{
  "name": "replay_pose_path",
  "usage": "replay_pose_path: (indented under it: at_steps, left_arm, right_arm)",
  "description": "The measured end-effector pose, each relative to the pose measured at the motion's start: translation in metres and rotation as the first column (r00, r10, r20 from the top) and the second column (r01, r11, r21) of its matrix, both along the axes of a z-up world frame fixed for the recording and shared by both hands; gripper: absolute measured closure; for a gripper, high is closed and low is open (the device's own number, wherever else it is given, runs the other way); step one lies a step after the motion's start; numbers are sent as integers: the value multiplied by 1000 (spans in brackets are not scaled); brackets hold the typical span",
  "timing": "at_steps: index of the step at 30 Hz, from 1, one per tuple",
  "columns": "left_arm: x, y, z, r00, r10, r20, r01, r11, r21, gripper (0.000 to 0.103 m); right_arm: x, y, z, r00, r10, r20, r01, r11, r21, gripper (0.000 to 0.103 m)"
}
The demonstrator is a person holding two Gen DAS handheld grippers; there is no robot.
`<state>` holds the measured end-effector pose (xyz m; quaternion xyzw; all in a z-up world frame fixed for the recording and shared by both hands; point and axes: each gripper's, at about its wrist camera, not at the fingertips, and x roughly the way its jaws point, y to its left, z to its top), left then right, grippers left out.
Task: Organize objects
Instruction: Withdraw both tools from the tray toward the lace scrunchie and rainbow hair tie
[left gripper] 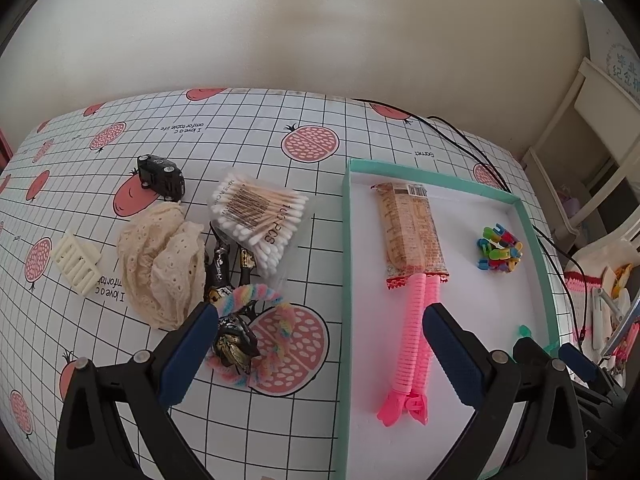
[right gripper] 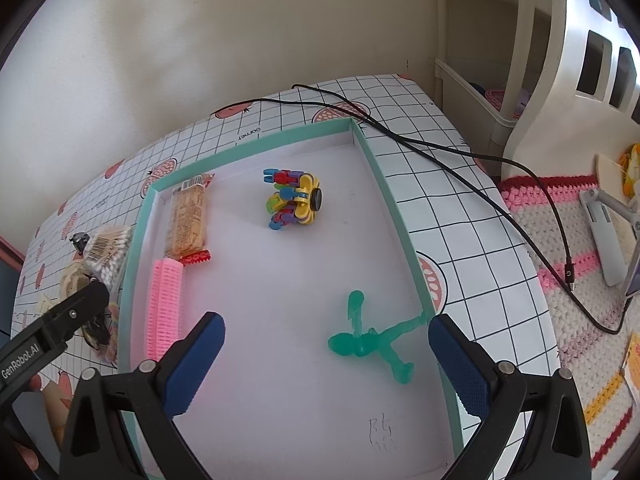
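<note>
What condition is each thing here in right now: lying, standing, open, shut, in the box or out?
Left gripper: open, empty.
Right gripper: open, empty.
Box: lidless.
Snack bar: sealed, in box.
Pink hair clip: shut, in box.
Green figure: lying, in box.
Cotton swabs: bagged, outside.
Toy car: upright, outside.

"GenRobot.AI" on left gripper (right gripper: 90,300) arm; "100 PCS" on cotton swab pack (left gripper: 260,216); "I love comfortable life" on tablecloth (left gripper: 248,128).

Left gripper (left gripper: 318,320) and right gripper (right gripper: 326,334): black triangular plastic frames with silver rivets, each carrying two navy blue fingers (right gripper: 460,364) with dimpled pads. White lettering "GenRobot.AI" marks the left gripper's side.
</note>
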<state>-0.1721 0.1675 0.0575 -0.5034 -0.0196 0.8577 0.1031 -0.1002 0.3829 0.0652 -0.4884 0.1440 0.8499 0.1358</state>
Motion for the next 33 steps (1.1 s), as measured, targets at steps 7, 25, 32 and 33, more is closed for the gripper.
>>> replay_pose_path:
  at_steps: [7,25,32,33]
  left_arm:
    - [0,-4,9,1000,-19,1,19,1000,25,1]
    - [-23,-131,48,988,154,-19,-151,985,85,1]
    - [-31,-178,51,970,244,-23,-240,965,111,1]
    - [-32,-184,52,966,258,-24,-253,960,117,1]
  right_arm:
    - [2,-4,9,1000,-2,-15,2,1000,19,0]
    - [-37,-116,43,979,168,-116,-167,986,11,0]
    - [-55,-169,44,958,263,-110,-264,964,4,0]
    - [-57,-175,44,956,273,-107,-275,962,2,0]
